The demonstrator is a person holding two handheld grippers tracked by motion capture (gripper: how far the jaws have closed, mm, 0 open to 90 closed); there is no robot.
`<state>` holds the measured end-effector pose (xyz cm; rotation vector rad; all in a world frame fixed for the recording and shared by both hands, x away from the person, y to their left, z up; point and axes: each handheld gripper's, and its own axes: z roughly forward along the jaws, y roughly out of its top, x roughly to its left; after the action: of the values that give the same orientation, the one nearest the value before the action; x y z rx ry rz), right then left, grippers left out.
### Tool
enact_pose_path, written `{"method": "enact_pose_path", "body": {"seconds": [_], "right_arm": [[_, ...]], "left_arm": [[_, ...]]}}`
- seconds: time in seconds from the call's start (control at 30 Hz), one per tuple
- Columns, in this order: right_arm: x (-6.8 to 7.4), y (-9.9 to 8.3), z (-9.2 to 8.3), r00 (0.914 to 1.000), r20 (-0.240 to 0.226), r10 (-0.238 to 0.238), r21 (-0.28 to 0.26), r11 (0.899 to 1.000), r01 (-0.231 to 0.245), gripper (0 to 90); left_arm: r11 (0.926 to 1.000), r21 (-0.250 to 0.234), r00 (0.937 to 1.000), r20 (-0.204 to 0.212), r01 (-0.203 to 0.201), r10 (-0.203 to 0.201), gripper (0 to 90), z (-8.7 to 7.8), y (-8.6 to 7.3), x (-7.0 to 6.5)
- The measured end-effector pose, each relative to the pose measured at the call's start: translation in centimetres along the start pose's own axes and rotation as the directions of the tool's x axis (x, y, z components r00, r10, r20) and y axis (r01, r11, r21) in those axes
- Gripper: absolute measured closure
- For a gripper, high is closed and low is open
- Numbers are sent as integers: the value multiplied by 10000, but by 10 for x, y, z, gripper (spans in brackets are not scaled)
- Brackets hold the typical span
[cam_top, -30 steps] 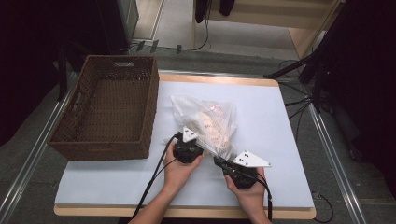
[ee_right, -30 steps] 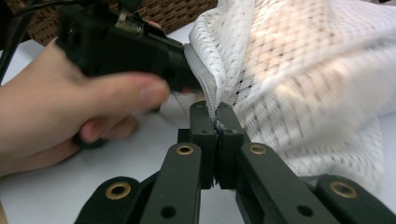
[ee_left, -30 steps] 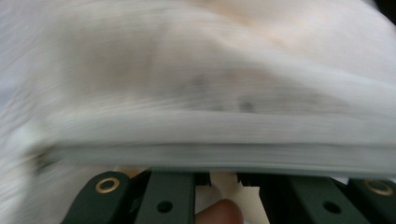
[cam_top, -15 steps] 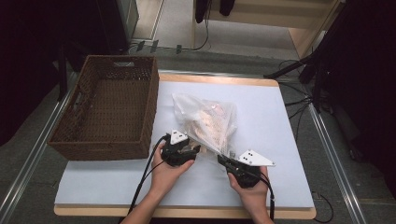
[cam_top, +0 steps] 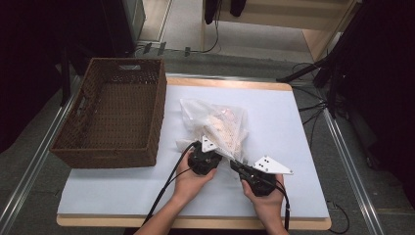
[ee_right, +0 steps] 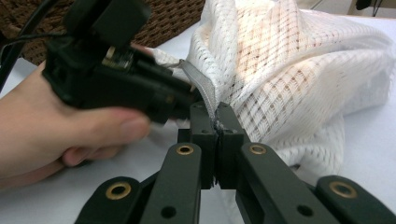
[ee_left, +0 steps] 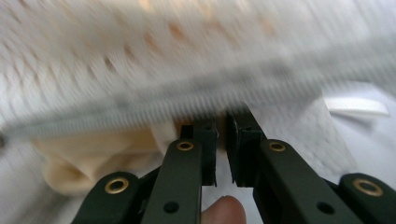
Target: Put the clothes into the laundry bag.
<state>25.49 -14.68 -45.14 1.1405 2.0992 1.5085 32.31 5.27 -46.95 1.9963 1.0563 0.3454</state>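
Observation:
A white mesh bag [cam_top: 220,125] with cream and orange items inside lies in the middle of the white table. In the right gripper view my right gripper [ee_right: 217,116] is shut on the grey zipper edge [ee_right: 201,86] of the bag [ee_right: 289,70]. From the high view it [cam_top: 234,165] reaches the bag's near corner from the right. My left gripper [cam_top: 221,155] meets the same edge from the left. Its jaws [ee_left: 223,123] have just been closing and stand nearly together, with the blurred zipper band [ee_left: 140,109] across their tips. The left gripper [ee_right: 187,95] tips lie just beside the right one's.
A brown wicker basket [cam_top: 107,156] stands at the left of the table, close beside the bag, and its wall [ee_right: 168,18] rises behind the left hand. Bare white tabletop [cam_top: 284,122] lies to the right of the bag. Cables and stands crowd the floor beyond the table.
The left gripper drew a little to the left with wider jaws, then came back right to the bag's edge with the jaws narrowed. The right gripper kept its hold and place.

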Motion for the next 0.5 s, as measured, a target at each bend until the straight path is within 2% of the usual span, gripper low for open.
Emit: {"method": "enact_pose_path", "body": {"seconds": [0.13,0.17,0.23,0.3,0.37,0.4,0.43,0.47,0.5], "right_arm": [[-3,-1,-2,9999,64,100,-2,10000,-100,892],[-3,0,-3,9999,120,123,-12,9999,-123,892],[-5,0,-3,9997,190,156,-33,9999,-155,892],[-5,0,-3,9996,219,174,-7,9998,-173,892],[-5,-1,-1,9997,213,148,61,9999,-149,892],[-4,-1,0,9997,211,113,63,9999,-115,892],[-4,-1,1,9997,192,120,103,9999,-122,892],[-4,-1,1,9997,192,120,103,9999,-122,892],[-4,-1,1,9997,193,124,97,9999,-126,892]], "left_arm": [[9972,-273,9971,-295,699,-707,843,2,1,16],[9962,-350,9955,-497,792,-809,842,0,0,20],[9966,-398,9923,-984,721,-757,831,-1,1,23],[9935,-346,9869,-1166,1083,-1116,811,-2,0,30],[9912,-307,9847,-1136,1291,-1318,779,0,0,32],[9910,-194,9866,-929,1325,-1338,759,1,1,33],[9918,-112,9893,-706,1270,-1275,667,-1,1,33],[9918,-112,9893,-706,1270,-1275,624,-1,1,33],[9933,-44,9902,-791,1152,-1152,624,-3,0,32]]}}
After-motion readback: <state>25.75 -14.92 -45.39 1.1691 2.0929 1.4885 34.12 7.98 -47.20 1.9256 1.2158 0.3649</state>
